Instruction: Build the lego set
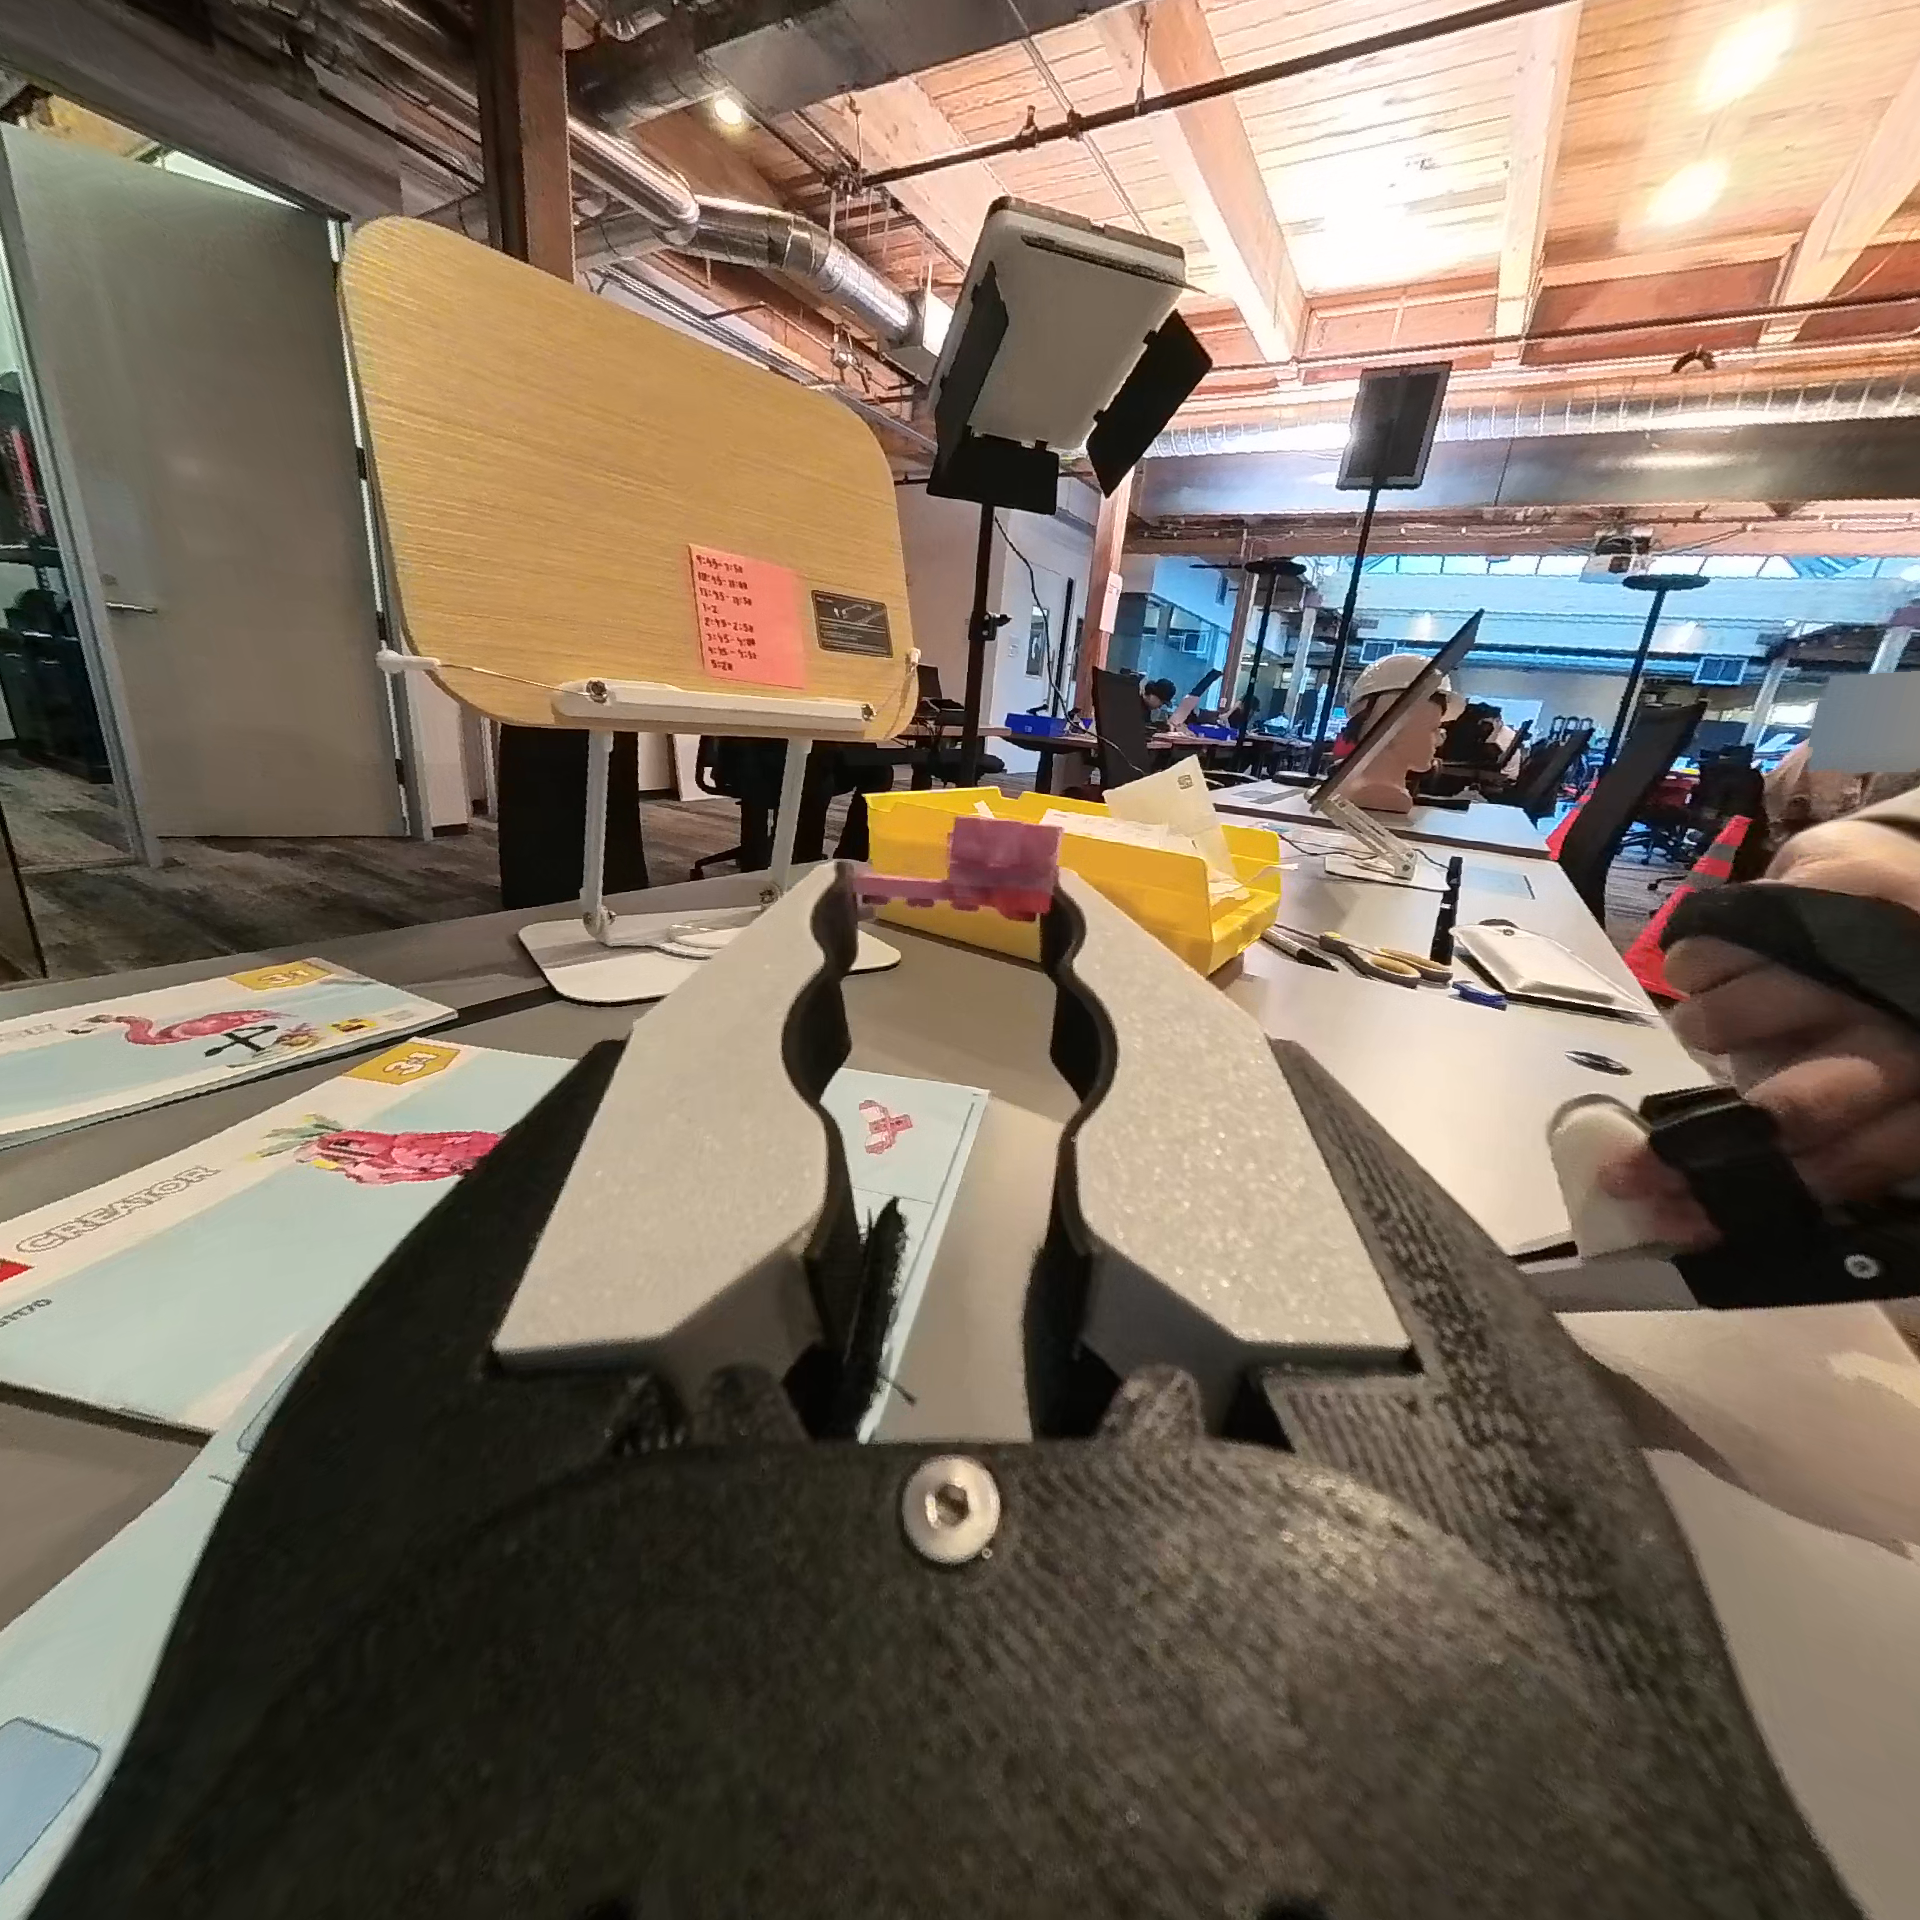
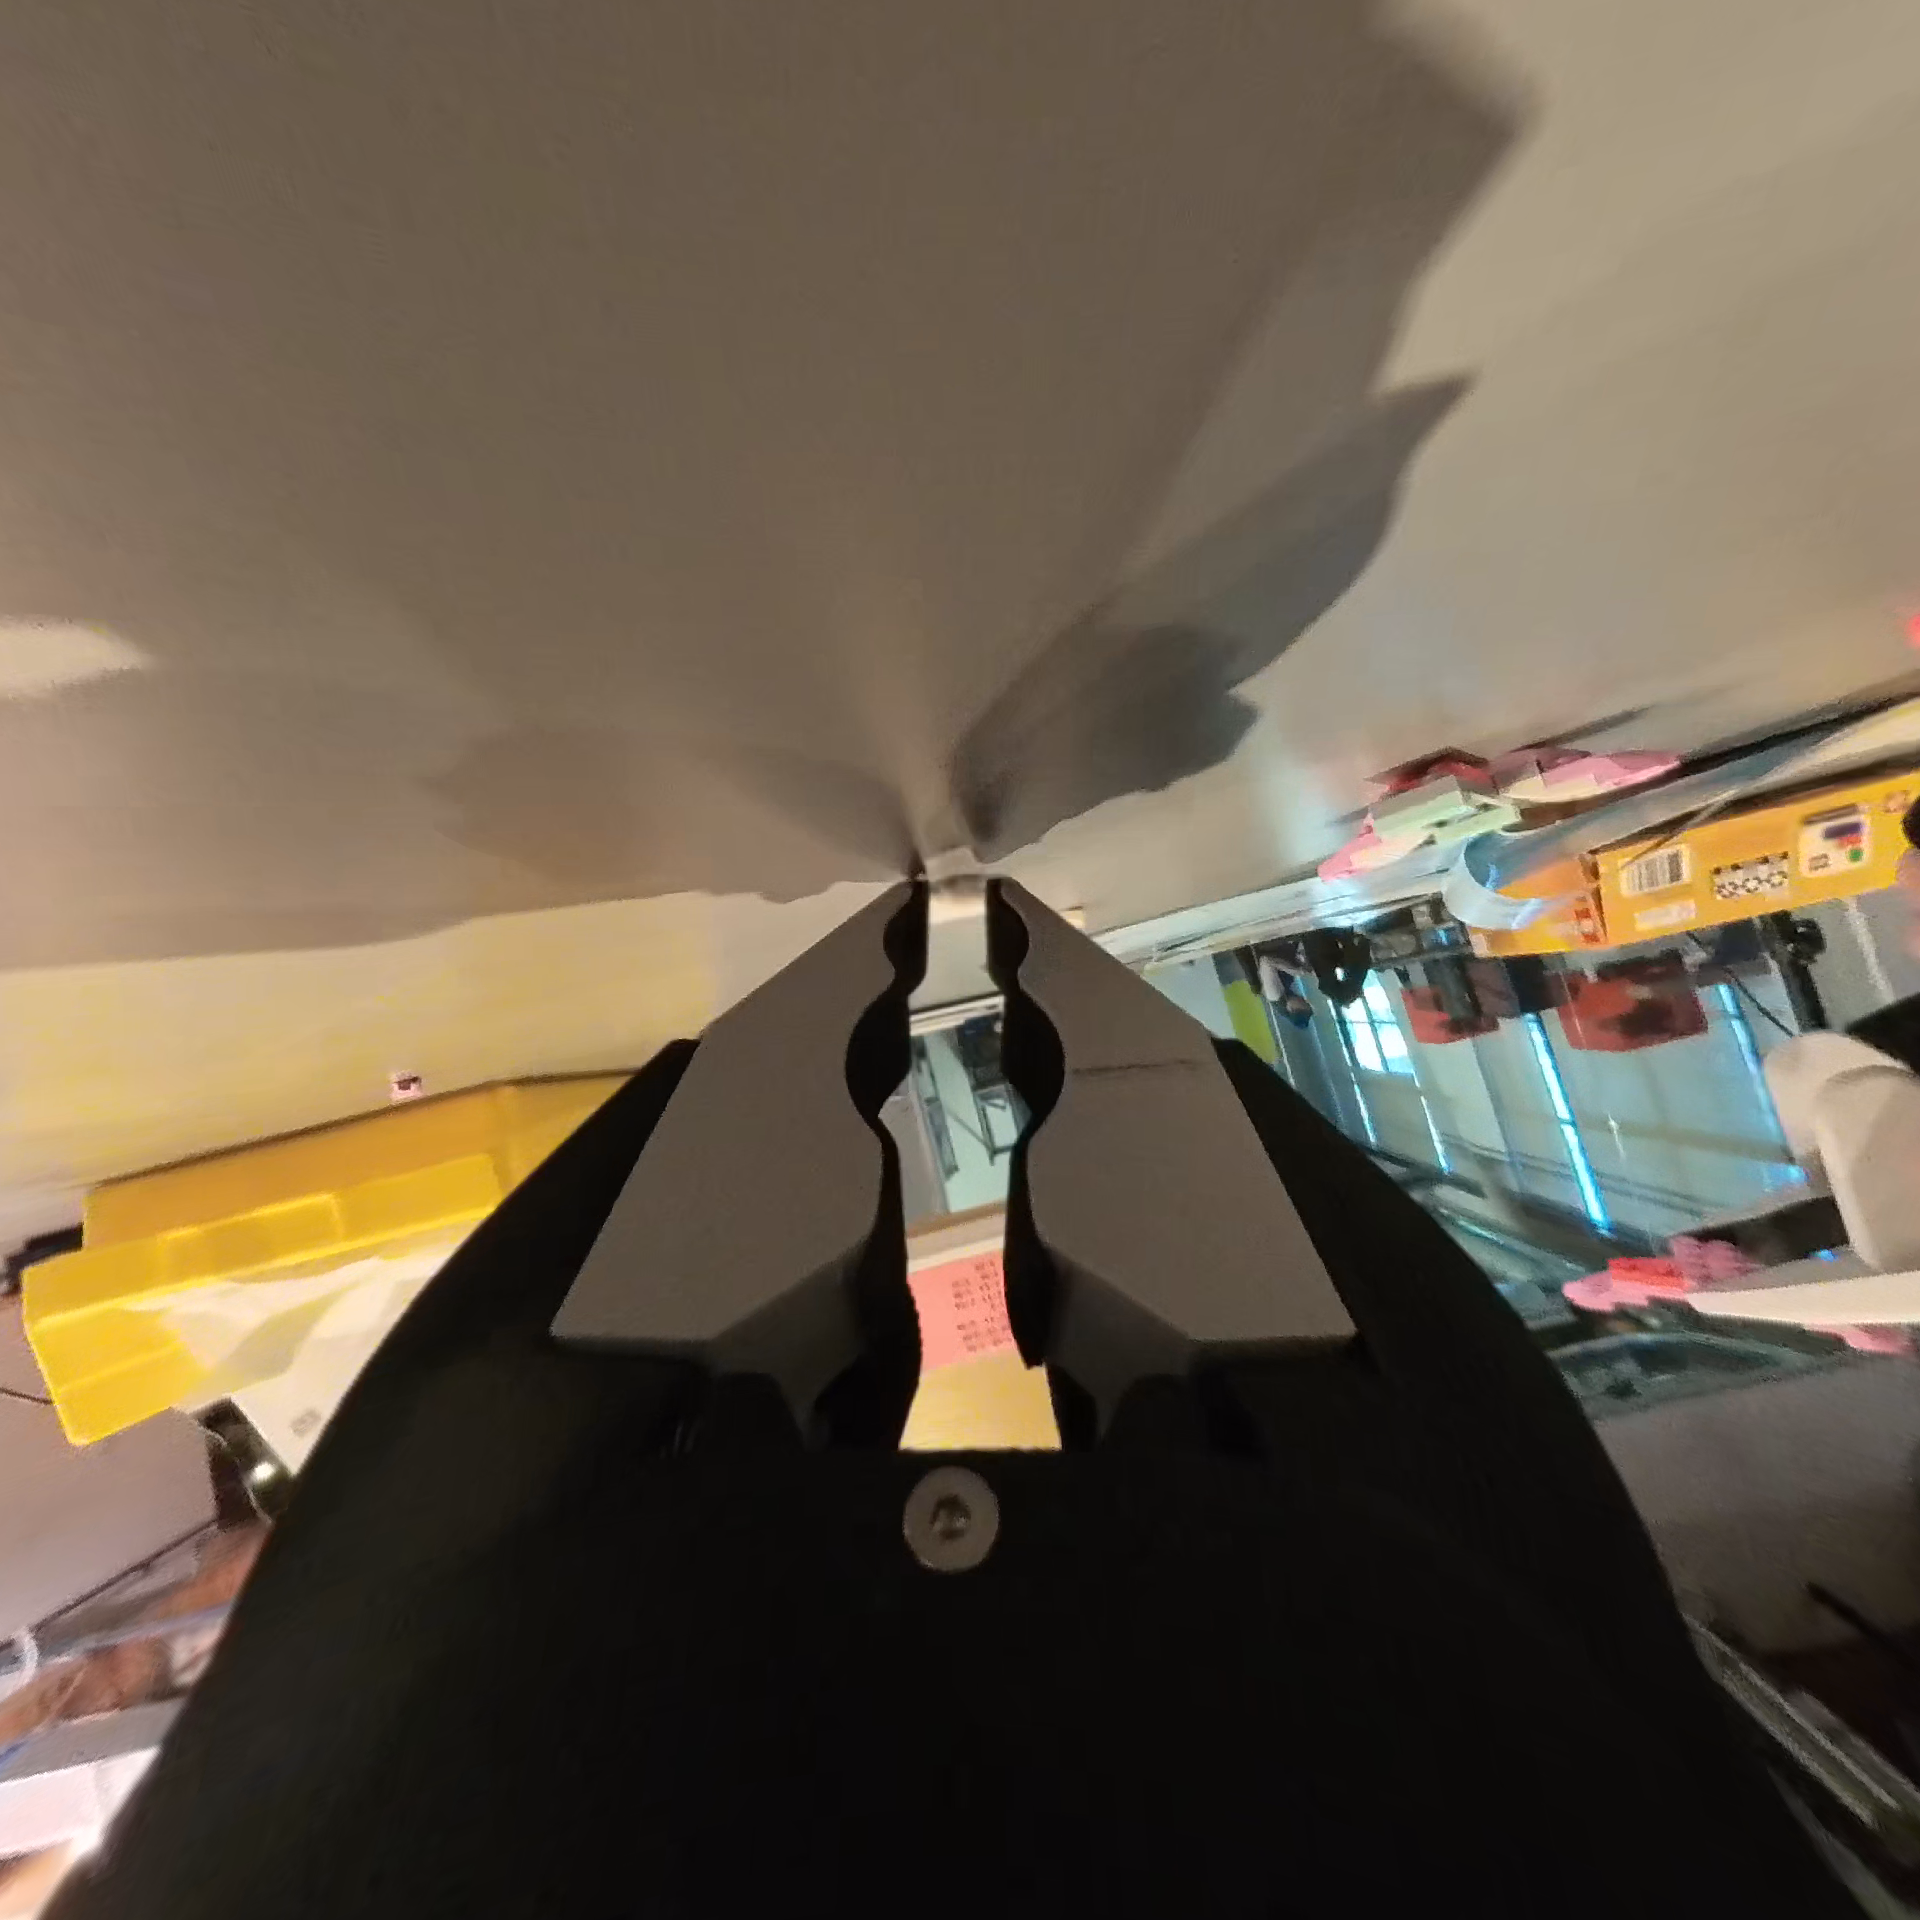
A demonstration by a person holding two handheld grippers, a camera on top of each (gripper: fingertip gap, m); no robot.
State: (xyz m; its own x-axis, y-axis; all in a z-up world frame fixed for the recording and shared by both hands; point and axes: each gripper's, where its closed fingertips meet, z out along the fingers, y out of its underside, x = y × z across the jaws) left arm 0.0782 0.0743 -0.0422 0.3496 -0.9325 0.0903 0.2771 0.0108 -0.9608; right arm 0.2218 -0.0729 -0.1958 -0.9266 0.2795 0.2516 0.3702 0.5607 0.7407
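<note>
My left gripper (image 1: 956, 894) is shut on a small pink and purple lego assembly (image 1: 971, 868) and holds it at the fingertips, above the table and in front of a yellow bin (image 1: 1164, 883). In the right wrist view the picture is rolled over and blurred. My right gripper (image 2: 956, 909) is nearly closed, with its tips at the pale table surface (image 2: 727, 416) and a small white piece (image 2: 958, 902) pinched between them. Pink lego pieces (image 2: 1455, 810) lie by an orange lego box (image 2: 1714, 862). A hand on the right gripper's handle (image 1: 1818, 1039) shows at the right edge.
Two instruction booklets (image 1: 208, 1226) (image 1: 187, 1039) lie on the table at the left. A wooden book stand (image 1: 623, 499) rises behind them. Scissors (image 1: 1382, 961) and pens lie right of the bin. The yellow bin (image 2: 260, 1247) also shows in the right wrist view. The tips of one gripper are about 25 cm away from the tips of the other.
</note>
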